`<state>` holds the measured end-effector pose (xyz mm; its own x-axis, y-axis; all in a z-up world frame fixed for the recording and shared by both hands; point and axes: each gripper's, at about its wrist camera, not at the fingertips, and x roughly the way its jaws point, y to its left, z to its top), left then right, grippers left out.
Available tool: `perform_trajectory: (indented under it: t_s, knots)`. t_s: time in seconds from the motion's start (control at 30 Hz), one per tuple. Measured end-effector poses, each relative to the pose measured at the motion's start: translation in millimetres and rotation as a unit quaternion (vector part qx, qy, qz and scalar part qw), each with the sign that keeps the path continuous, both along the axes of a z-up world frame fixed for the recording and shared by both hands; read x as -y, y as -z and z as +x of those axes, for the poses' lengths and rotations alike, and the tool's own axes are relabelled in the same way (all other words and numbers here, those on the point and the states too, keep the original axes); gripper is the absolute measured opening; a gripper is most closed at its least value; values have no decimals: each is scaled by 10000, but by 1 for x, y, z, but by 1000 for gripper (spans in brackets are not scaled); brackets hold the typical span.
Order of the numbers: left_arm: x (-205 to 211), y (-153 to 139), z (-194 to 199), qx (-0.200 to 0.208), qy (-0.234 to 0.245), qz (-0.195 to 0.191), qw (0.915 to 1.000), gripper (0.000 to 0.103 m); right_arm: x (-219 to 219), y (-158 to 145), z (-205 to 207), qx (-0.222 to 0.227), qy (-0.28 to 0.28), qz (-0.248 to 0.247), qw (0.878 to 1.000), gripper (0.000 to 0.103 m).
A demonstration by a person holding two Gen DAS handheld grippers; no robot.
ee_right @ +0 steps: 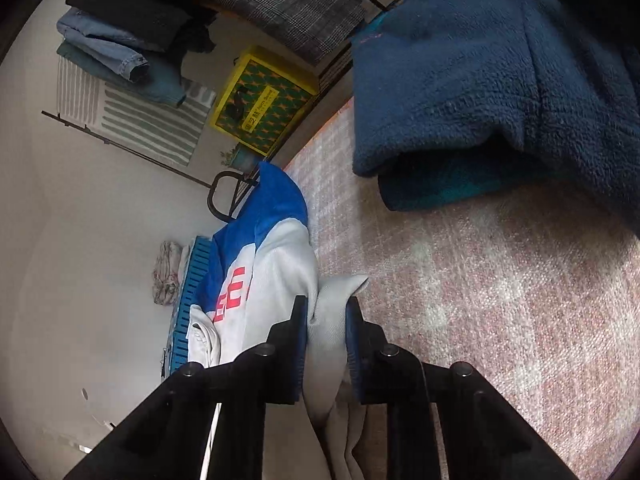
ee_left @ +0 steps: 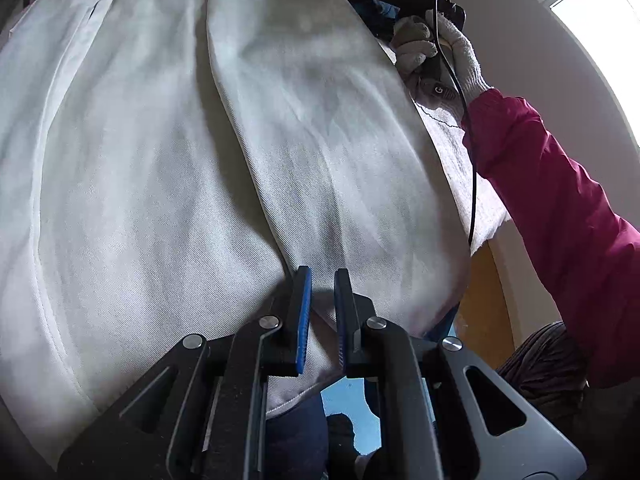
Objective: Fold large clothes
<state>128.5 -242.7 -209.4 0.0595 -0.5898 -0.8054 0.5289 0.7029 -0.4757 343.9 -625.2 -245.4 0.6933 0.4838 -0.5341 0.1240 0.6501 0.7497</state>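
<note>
From the left wrist, the left gripper is clenched on a near edge of the pale grey twill garment with blue and red lettering, whose length runs away toward the gloved right hand at the far edge; from the right wrist, the right gripper pinches a grey fold of it, the rest draped left off the pink woven mat

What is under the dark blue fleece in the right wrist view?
The dark blue fleece lies on a pinkish carpet; a teal layer peeks out beneath its lower edge. Whatever lies further under the fleece is covered.
</note>
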Motion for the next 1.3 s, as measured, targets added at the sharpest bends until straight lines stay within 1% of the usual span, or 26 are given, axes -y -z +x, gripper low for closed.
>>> perform_trajectory:
  t_s: [0.03, 0.1, 0.13, 0.2, 0.23, 0.3, 0.33, 0.37, 0.4, 0.47, 0.5, 0.53, 0.6, 0.67, 0.7, 0.73, 0.87, 0.93, 0.97, 1.0, 1.03, 1.07, 1.13, 1.2, 1.27, 1.3]
  knots:
    - [0, 0, -1, 6, 10, -2, 10000, 9, -4, -11, 1, 57, -69, -276, 9996, 8]
    - [-1, 1, -2, 19, 26, -1, 10000, 9, -13, -40, 5, 89, -183, -1154, 9931, 7]
    - [-1, 1, -2, 30, 34, 1, 10000, 9, -17, -53, 8, 90, -195, -1622, 9865, 6]
    - [-1, 3, -1, 74, 60, 12, 10000, 9, -30, -72, 17, 178, -307, -2604, 9648, 6]
    - [0, 4, -1, 99, 67, 22, 9999, 9, -37, -70, 22, 165, -414, -2815, 9585, 6]
    - [4, 2, 0, 158, 79, 49, 9998, 9, -45, -53, 39, -357, -503, -3350, 9402, 7]
    - [5, 2, -1, 201, 98, 65, 9997, 9, -45, -45, 43, -577, -511, -3413, 9368, 10]
    - [6, 2, -2, 217, 99, 79, 9997, 9, -40, -40, 46, -718, -514, -3288, 9403, 14]
    - [6, 2, -2, 181, 78, 73, 9998, 9, -30, -38, 41, -711, -477, -2953, 9516, 18]
    - [3, 2, 0, -16, -25, -4, 10000, 9, -12, -44, 26, -497, -263, -2356, 9702, 22]
    - [-2, 1, 4, -130, -83, -47, 9999, 9, -5, -49, 17, -433, -186, -2238, 9735, 28]
    - [-4, 1, 5, -230, -144, -87, 9996, 10, 0, -53, 7, -392, -153, -2188, 9749, 29]
    - [-12, -1, 10, -358, -325, -170, 9987, 20, 5, -62, -16, -366, -249, -2033, 9781, 30]
    - [-22, -6, 18, -424, -620, -417, 9963, 49, 2, -66, -43, -384, -383, -1982, 9787, 30]
    - [-25, -8, 23, -428, -800, -520, 9945, 54, -2, -65, -56, -398, -443, -1972, 9785, 30]
    - [-28, -10, 30, -452, -960, -571, 9927, 57, -5, -64, -69, -430, -512, -1947, 9786, 30]
    - [-27, -1, 65, -944, -1460, -1001, 9797, 57, -19, -49, -110, -500, -619, -1739, 9815, 31]
    - [-19, 5, 79, -1036, -1580, -936, 9775, 57, -22, -37, -121, -602, -603, -1608, 9833, 32]
    - [-14, 7, 85, -1062, -1621, -917, 9768, 54, -25, -31, -125, -645, -655, -1541, 9838, 32]
    - [-12, 8, 90, -1032, -1685, -958, 9756, 46, -29, -26, -128, -679, -711, -1510, 9836, 32]
    - [-9, 9, 96, -954, -1699, -938, 9763, 4, -32, -23, -131, -701, -747, -1527, 9829, 32]
    - [0, 12, 100, -846, -1649, -788, 9795, 0, -36, -22, -133, -686, -781, -1539, 9826, 32]
    - [2, 14, 100, -715, -1751, -793, 9787, 0, -41, -23, -134, -629, -844, -1497, 9831, 32]
    - [-8, 12, 97, -666, -1835, -813, 9774, 0, -42, -24, -134, -541, -854, -1439, 9844, 34]
    - [-24, 7, 94, -406, -1954, -667, 9776, 0, -39, -23, -131, -476, -801, -1327, 9868, 35]
    - [-29, 9, 96, -384, -2028, -573, 9768, 0, -37, -22, -128, -459, -763, -1246, 9882, 35]
